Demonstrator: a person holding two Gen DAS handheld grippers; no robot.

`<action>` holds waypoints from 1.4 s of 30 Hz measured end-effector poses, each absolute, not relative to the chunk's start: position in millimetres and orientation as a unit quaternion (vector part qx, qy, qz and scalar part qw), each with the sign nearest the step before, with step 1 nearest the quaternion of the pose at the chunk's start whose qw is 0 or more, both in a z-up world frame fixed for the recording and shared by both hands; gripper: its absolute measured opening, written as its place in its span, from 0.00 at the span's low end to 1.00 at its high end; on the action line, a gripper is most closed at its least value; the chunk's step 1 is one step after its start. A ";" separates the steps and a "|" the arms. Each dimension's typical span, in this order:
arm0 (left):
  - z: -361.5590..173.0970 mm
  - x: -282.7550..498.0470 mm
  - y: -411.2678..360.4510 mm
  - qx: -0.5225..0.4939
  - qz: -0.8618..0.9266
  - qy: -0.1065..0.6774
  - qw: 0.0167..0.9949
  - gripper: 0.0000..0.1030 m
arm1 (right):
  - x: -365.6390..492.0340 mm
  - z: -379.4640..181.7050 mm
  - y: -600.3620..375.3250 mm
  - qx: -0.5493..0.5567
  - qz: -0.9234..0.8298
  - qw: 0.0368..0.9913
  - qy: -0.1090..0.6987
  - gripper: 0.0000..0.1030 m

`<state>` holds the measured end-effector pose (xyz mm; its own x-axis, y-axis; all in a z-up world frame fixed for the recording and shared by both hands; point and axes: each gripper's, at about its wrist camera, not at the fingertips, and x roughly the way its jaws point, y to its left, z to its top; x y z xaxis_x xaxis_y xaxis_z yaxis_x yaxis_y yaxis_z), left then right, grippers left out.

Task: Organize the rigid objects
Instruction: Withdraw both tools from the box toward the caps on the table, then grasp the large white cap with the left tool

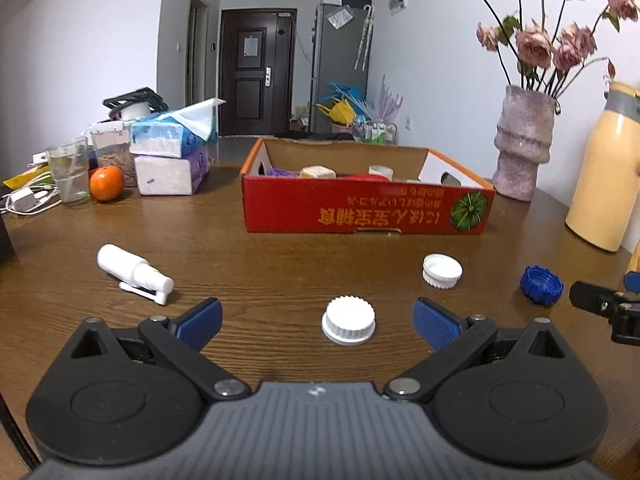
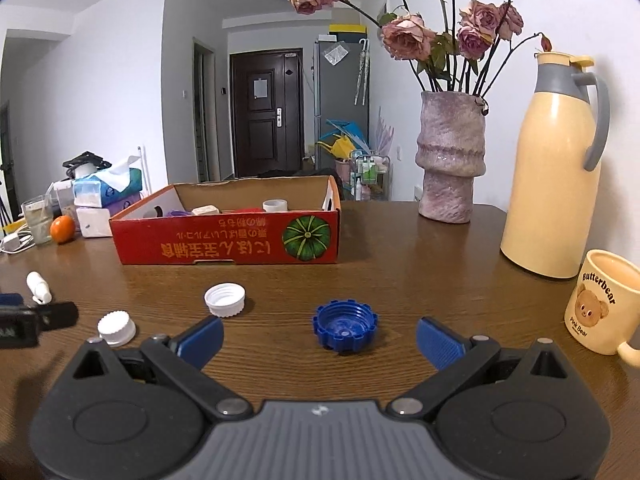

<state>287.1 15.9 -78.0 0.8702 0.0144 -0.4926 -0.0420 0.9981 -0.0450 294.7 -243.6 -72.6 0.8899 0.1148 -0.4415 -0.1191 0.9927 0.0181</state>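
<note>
Both grippers wide open, empty: left gripper (image 1: 316,322) brackets white ribbed cap (image 1: 348,320), right gripper (image 2: 319,338) brackets blue cap (image 2: 345,325). Risk: low caps squirting from pads (image 1: 434,322).

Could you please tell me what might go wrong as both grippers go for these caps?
1. The white ribbed cap and blue cap are low and flat, so the fingers may scrape the table or pinch them away.
2. The open left hand-held gripper and right hand-held gripper work close together and could collide.
</note>
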 end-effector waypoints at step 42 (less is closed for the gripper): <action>-87.0 332.0 2.2 -0.025 -0.014 0.294 0.956 0.40 | 323.3 -89.4 -251.7 0.019 0.014 0.964 0.263 1.00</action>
<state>332.0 2.2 -87.0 0.8272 -0.0406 -0.5604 0.0117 0.9984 -0.0550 323.3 -251.7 -89.4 0.8608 0.0372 -0.5076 -0.0167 0.9989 0.0449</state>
